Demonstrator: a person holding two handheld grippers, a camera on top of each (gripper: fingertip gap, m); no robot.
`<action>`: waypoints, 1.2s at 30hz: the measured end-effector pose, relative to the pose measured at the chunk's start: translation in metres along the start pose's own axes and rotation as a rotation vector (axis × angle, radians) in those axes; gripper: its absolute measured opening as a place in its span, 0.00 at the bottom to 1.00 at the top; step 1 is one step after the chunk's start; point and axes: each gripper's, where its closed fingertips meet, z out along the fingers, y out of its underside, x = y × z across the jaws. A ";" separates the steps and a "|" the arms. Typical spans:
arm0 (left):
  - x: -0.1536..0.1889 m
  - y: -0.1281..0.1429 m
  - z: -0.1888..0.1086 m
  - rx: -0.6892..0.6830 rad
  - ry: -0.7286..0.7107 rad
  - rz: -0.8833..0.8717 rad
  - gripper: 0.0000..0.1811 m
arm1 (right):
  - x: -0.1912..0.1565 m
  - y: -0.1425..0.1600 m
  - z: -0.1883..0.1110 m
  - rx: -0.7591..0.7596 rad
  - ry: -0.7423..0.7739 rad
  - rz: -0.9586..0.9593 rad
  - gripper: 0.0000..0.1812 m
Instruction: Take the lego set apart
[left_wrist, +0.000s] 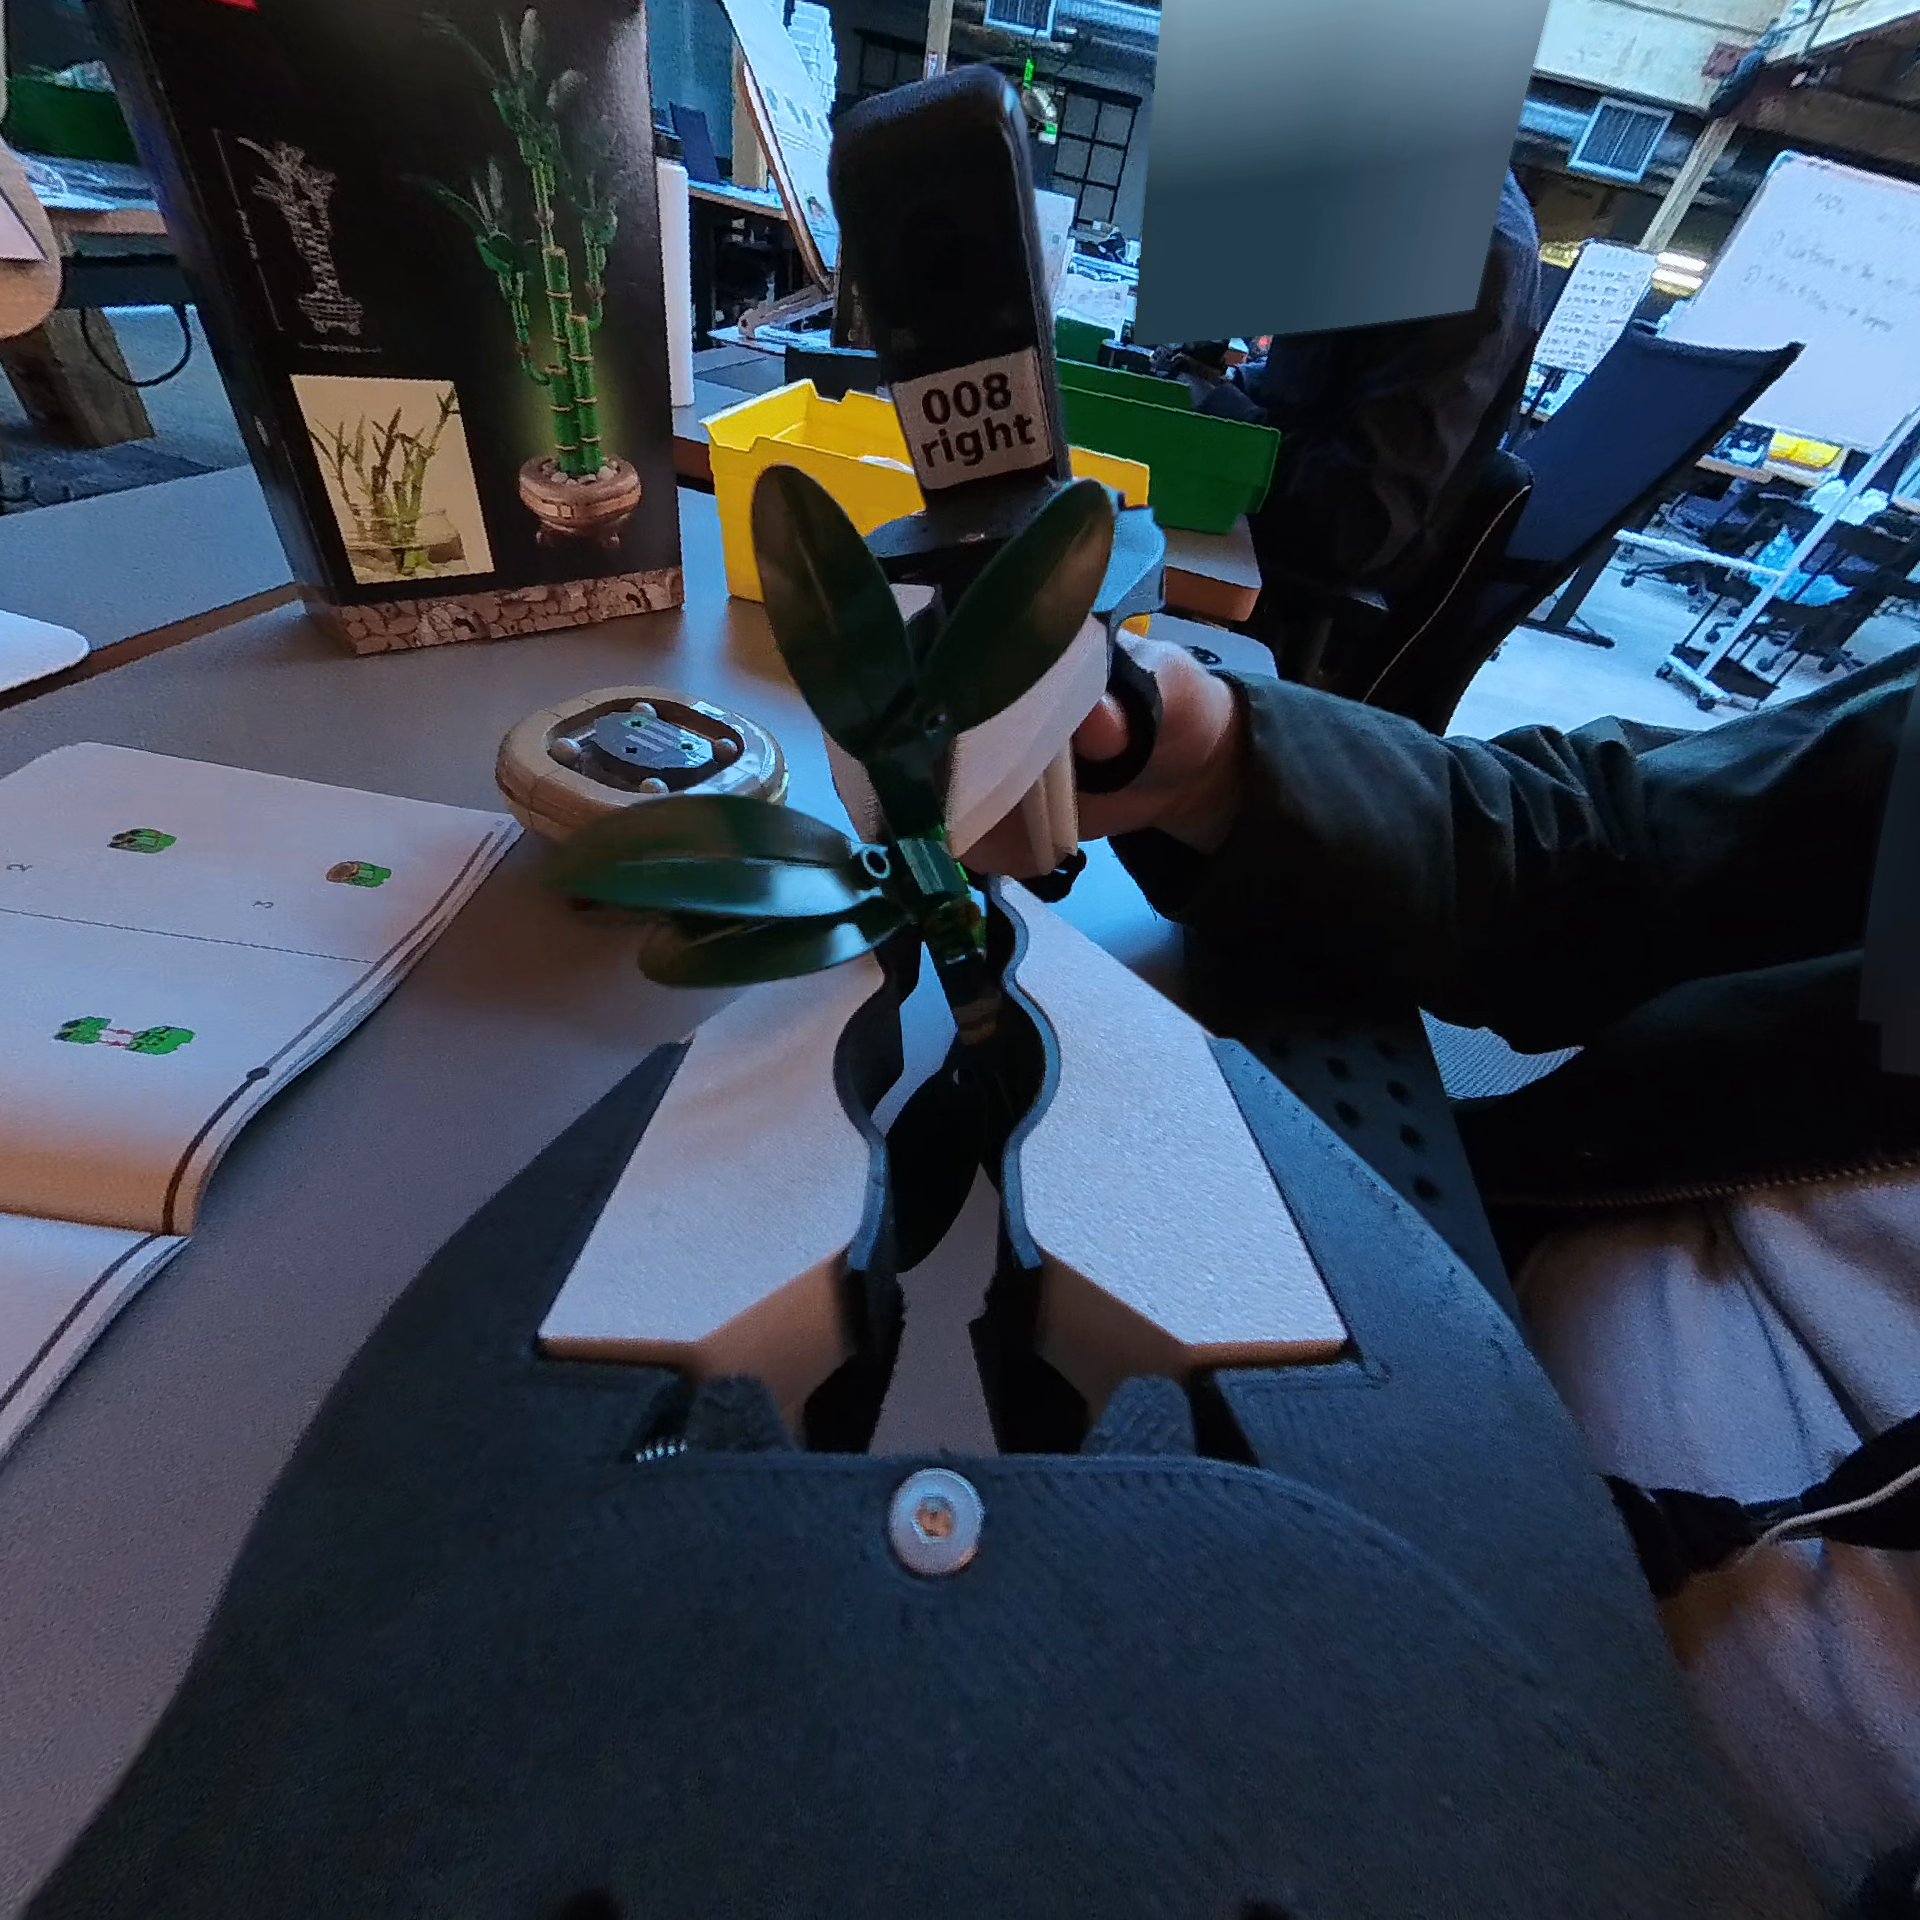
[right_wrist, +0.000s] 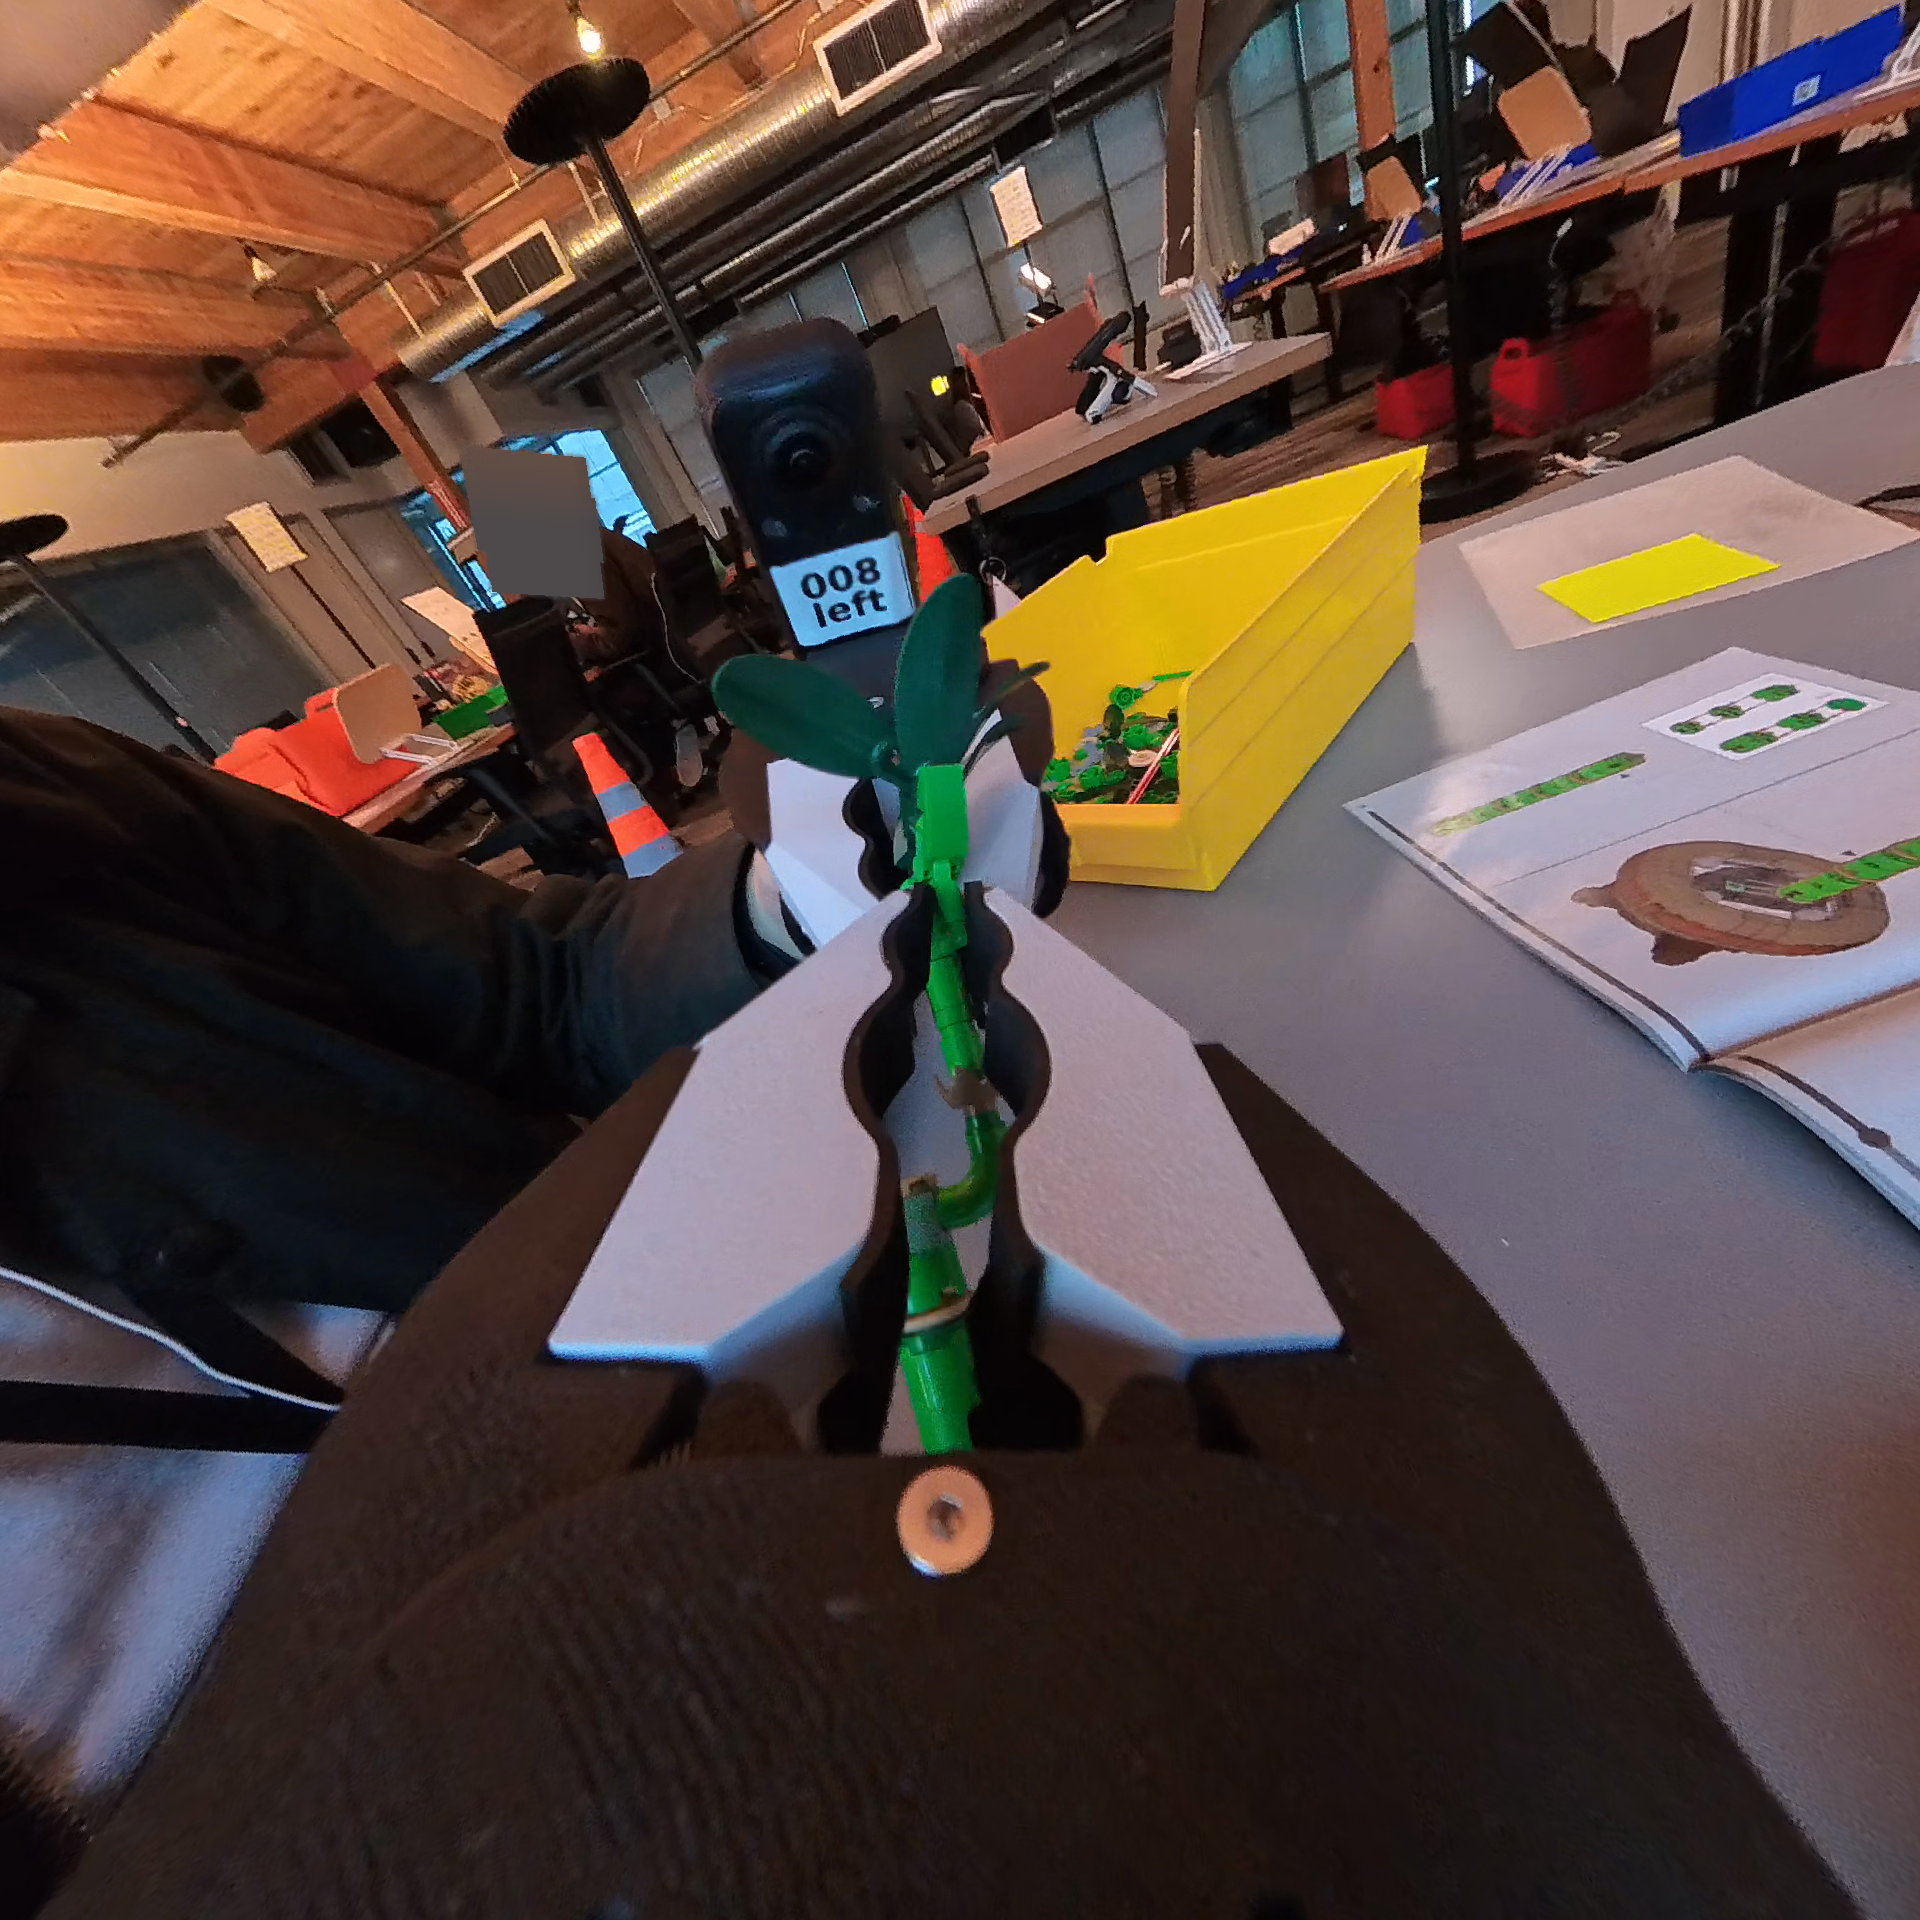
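Both grippers clamp one green bamboo stem between them: the left gripper pinches its leafy end, the right gripper its stalk, tips nearly touching.

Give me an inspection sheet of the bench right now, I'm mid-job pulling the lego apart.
Surface: grey table, mostly bare near the grippers.
Job's things: green lego stalk with dark leaves, held in the air between both grippers; round tan lego base on the table; yellow bin holding loose green pieces.
Clutter: open instruction booklet; lego box standing upright; green bin behind the yellow one.
Grippers: left gripper shut on the stalk; right gripper shut on the same stalk.
Cables: nothing seen.
Surroundings: workshop with desks, office chair, orange cone.
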 end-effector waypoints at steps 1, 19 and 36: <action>0.000 0.000 0.000 0.002 0.006 -0.014 0.06 | 0.000 0.001 0.000 -0.009 0.003 -0.004 0.02; -0.020 -0.028 -0.028 0.207 0.070 -0.303 0.24 | 0.007 -0.001 -0.005 -0.001 0.026 0.023 0.02; -0.020 -0.015 -0.019 0.128 -0.008 -0.184 0.06 | 0.012 0.011 0.001 -0.052 0.036 0.019 0.04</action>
